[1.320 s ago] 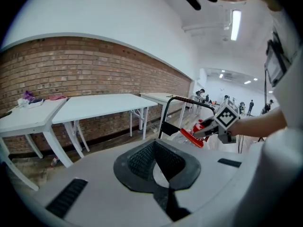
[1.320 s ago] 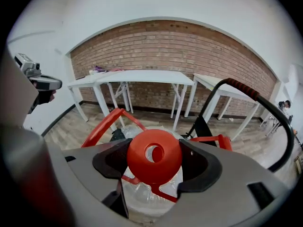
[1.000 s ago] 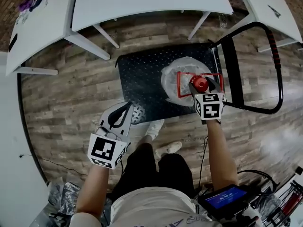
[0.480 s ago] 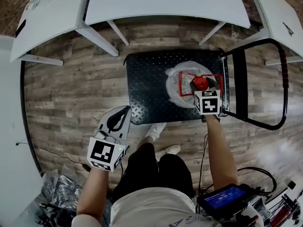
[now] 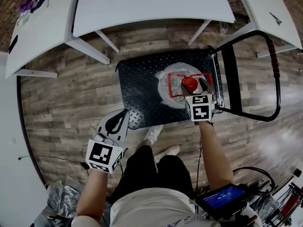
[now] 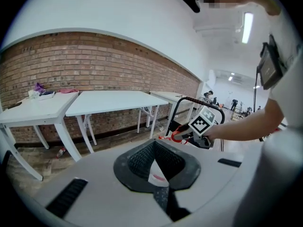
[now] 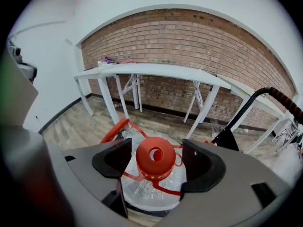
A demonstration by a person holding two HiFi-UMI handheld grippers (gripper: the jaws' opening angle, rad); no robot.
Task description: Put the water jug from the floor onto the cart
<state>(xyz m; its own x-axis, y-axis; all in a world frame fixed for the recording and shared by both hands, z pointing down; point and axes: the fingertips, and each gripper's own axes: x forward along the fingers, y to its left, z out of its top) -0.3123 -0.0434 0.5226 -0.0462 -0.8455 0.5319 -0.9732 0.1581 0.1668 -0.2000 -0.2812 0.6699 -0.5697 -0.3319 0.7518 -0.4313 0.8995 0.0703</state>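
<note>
Head view, nearest: left gripper (image 5: pixel 122 116) pinched closed, empty. Farther out, right gripper (image 7: pixel 158 163) spread wide around red cap (image 7: pixel 155 157), apparently not touching. Water jug (image 5: pixel 173 89) upright on cart (image 5: pixel 139 79). Best drawn straight up, clear of red handle (image 7: pixel 112 130), without tipping.

Workshop-like lab space: brick wall (image 6: pixel 94 56), white folding tables (image 5: pixel 151 4) on the far side, plank floor (image 5: pixel 61 103), platform cart (image 5: pixel 142 79).

water jug (image 7: pixel 152 187) base was hidden behind right gripper (image 7: pixel 156 150) body (cart (image 5: pixel 142 79) contact unreadable in both views)
</note>
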